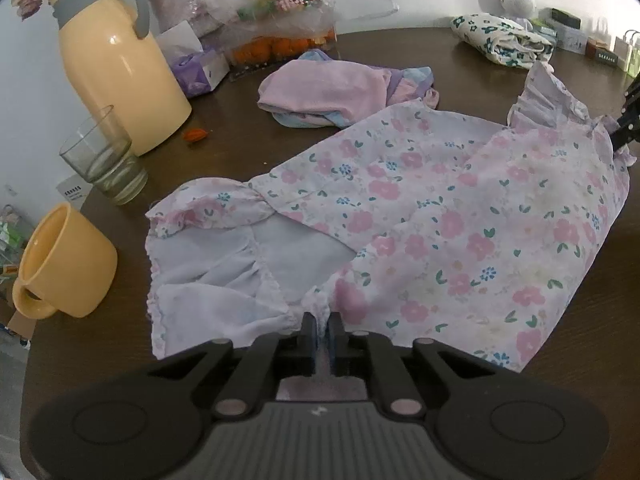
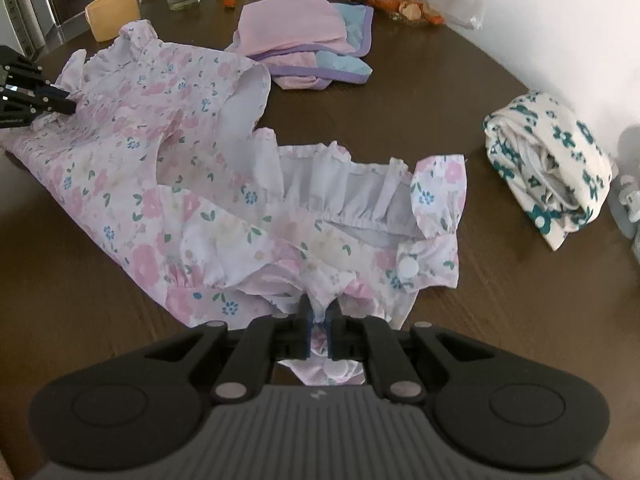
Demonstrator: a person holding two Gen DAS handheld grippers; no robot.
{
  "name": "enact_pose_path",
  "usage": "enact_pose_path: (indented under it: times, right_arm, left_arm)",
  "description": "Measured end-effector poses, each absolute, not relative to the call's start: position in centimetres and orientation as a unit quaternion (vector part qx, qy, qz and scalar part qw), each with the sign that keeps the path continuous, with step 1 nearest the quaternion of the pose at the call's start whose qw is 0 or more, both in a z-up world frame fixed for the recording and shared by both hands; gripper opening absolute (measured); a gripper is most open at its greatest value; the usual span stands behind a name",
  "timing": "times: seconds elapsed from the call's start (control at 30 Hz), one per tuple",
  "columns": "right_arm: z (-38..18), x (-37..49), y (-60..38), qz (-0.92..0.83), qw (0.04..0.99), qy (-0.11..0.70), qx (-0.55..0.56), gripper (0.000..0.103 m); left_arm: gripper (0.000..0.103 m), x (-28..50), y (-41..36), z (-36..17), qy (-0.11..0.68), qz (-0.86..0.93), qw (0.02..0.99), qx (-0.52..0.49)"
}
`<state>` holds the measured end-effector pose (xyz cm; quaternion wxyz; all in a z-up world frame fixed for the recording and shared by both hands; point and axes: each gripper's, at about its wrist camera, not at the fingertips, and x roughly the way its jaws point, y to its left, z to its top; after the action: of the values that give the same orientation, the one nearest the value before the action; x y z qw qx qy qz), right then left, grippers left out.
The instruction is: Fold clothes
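Both hand-held grippers pinched tight on floral dress.

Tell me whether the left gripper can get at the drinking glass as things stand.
Probably not yet. The left gripper is shut on the floral dress, so it is occupied. The drinking glass stands to its left on bare table, beside the yellow jug, with nothing blocking the path once it lets go.

A dark brown wooden worktop carries a floral dress spread across its near middle. Beyond it lies a folded pink garment, and far right a rolled white cloth with green flowers. At left stand a yellow jug, a glass, a tipped yellow mug and a tissue box.
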<state>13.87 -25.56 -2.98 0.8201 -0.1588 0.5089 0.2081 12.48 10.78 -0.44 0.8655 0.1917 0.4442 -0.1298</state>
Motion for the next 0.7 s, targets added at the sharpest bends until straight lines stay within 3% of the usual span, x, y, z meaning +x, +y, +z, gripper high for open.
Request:
enact_pose_path:
  times: [0.03, 0.1, 0.3, 0.63, 0.67, 0.7]
  right_arm:
    - [-2.7, 13.9, -25.9, 0.209, 0.823, 0.508, -0.146, 0.011]
    - [-2.1, 13.8, -26.7, 0.213, 0.830, 0.502, -0.118, 0.038]
    - [-0.4, 12.7, -30.5, 0.219, 0.855, 0.469, -0.039, 0.053]
    - [-4.0, 14.3, -32.4, 0.265, 0.846, 0.455, 0.078, 0.060]
    - [-4.3, 14.4, -32.4, 0.275, 0.842, 0.457, 0.086, 0.055]
    - [-4.6, 14.4, -32.2, 0.288, 0.836, 0.459, 0.090, 0.039]
  left_arm:
    - [0.016, 12.4, 10.8, -0.3, 0.441, -0.128, 0.868, 0.189]
    - [0.021, 12.1, 10.9, 0.4, 0.428, -0.124, 0.877, 0.181]
    - [0.044, 11.1, 10.7, 3.2, 0.385, -0.135, 0.902, 0.144]
    - [0.044, 14.4, 6.5, 0.9, 0.402, -0.197, 0.883, 0.139]
    - [0.043, 14.8, 6.2, 0.4, 0.407, -0.201, 0.881, 0.138]
    - [0.043, 15.2, 5.8, -0.1, 0.411, -0.205, 0.878, 0.137]
